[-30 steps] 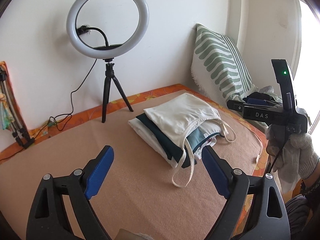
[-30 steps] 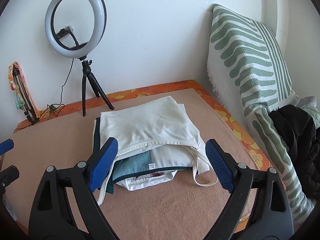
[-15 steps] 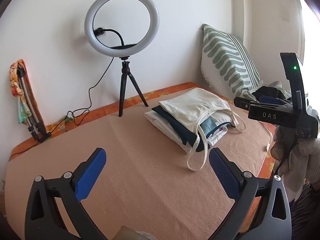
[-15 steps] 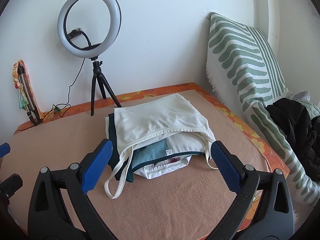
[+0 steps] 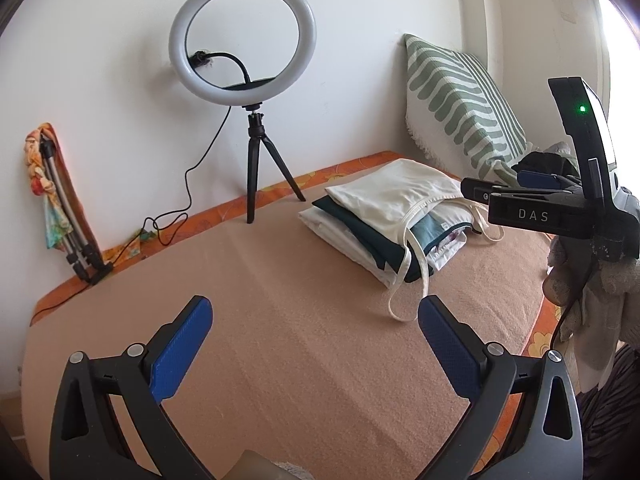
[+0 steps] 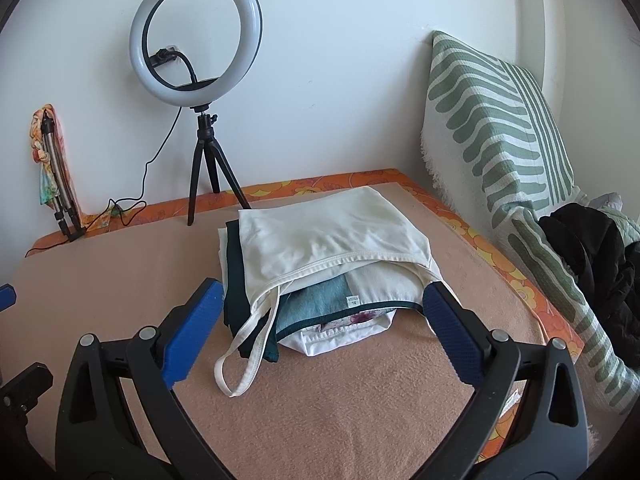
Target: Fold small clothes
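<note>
A stack of folded small clothes [image 6: 320, 280] lies on the tan blanket [image 6: 360, 400]. On top is a cream strappy top [image 6: 332, 232], with dark green, teal and white pieces under it. One strap loops forward onto the blanket [image 6: 244, 360]. The stack also shows in the left wrist view [image 5: 384, 216] at the right. My left gripper [image 5: 312, 340] is open and empty, above bare blanket, left of the stack. My right gripper [image 6: 320, 332] is open and empty, just in front of the stack; it also shows from the side in the left wrist view [image 5: 560, 208].
A ring light on a tripod [image 6: 200, 80] stands at the back by the wall, with its cable [image 6: 132, 208] on the bed. A green-striped pillow [image 6: 500, 140] leans at the right. Dark clothes [image 6: 592, 256] lie beside it. A folded stand [image 5: 64, 216] leans at the left wall.
Both grippers have pulled back from the stack and stay open. The stack looks farther away in both views and has not moved.
</note>
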Demonstrator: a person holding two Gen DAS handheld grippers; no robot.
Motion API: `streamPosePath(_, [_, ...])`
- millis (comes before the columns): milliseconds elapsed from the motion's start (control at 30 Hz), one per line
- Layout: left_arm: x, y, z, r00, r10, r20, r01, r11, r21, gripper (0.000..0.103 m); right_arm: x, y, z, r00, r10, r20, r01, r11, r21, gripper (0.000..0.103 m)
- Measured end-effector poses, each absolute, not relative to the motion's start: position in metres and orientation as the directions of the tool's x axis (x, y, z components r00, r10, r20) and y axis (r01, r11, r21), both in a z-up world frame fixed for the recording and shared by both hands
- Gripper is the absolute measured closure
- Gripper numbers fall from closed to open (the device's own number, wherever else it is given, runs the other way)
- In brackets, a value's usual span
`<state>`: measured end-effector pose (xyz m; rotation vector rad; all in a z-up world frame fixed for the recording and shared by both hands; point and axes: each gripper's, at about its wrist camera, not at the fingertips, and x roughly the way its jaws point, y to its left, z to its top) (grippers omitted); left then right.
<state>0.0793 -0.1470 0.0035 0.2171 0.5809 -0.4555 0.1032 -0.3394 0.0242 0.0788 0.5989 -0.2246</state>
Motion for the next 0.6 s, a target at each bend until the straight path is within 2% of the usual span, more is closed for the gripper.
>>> streamPosePath(600, [0.0792,-0.1451,0.0044,0.745,-0.341,-0.573,0.459,0.886,0.07,0.001,0.1068,-0.3392,0.021,0.797,-0.178,-0.577,0.231,0.973,0.02,0.002])
